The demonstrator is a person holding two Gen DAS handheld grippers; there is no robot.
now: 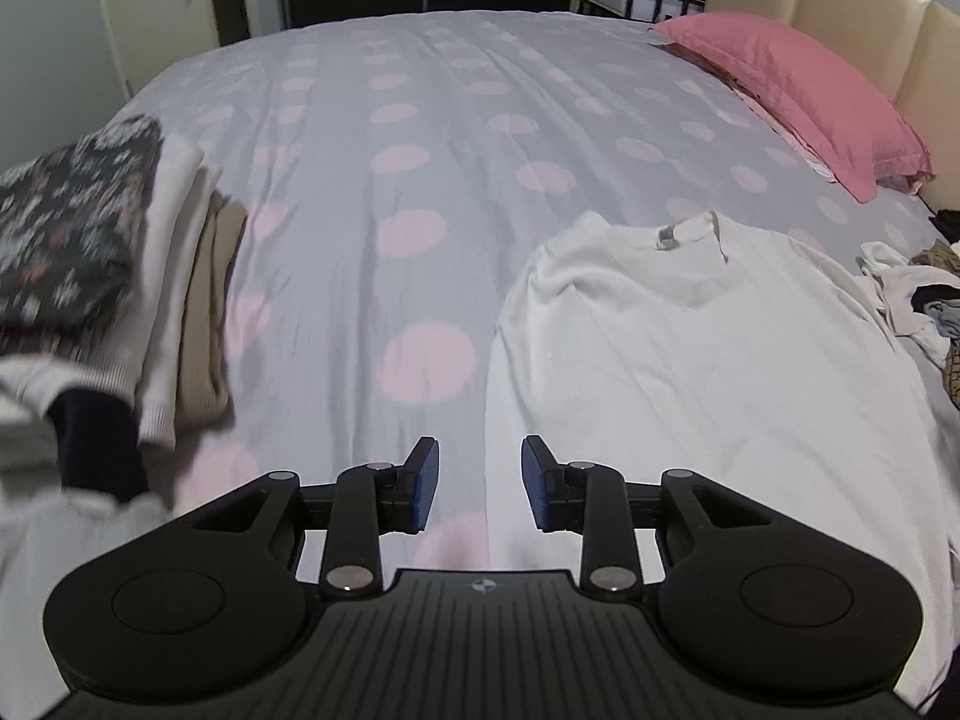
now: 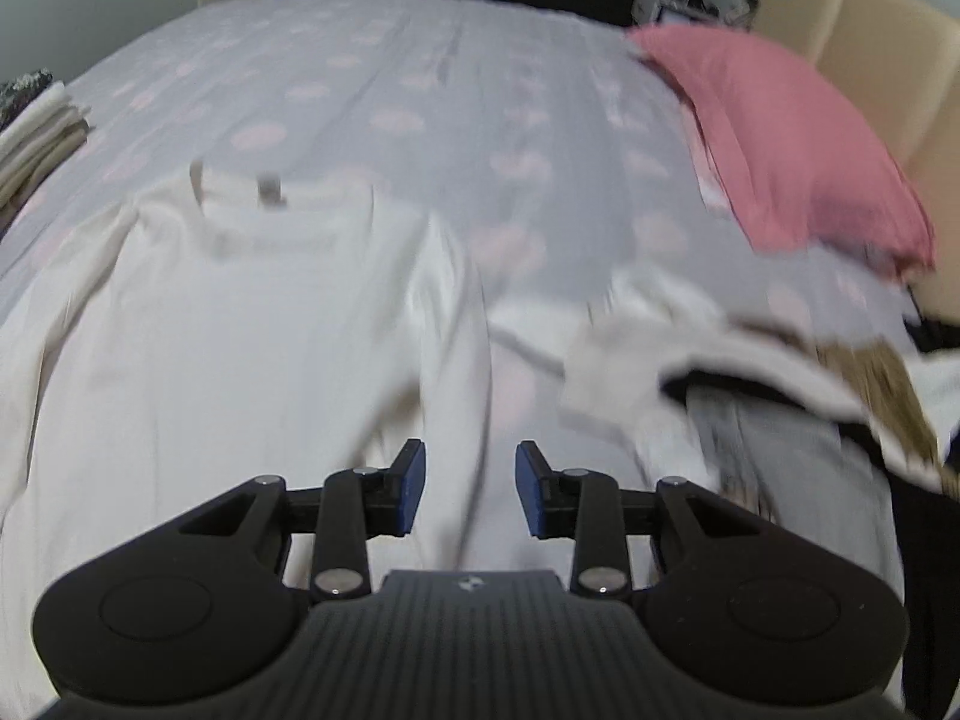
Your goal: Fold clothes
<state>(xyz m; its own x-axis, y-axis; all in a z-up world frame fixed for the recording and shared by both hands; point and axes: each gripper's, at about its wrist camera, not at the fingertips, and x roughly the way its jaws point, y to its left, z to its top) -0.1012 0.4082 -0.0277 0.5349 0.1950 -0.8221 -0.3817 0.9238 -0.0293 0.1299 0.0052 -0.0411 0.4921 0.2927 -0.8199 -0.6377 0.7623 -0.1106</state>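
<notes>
White shirt (image 1: 690, 360) lies flat on the bed (image 1: 420, 120); both tools (image 1: 480, 483) (image 2: 471, 489) gape, empty.

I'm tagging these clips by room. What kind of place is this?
Most likely a home bedroom: a wide bed with a polka-dot duvet, a pink pillow against a padded headboard, and folded clothes stacked on the bed.

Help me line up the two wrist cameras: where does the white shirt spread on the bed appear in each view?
Left wrist: the white shirt fills the lower right, collar toward the far side, right of the open left gripper.
Right wrist: the shirt fills the left and centre, blurred, beyond the open right gripper.
Shared landmark: the pink pillow, upper right in both.
</notes>
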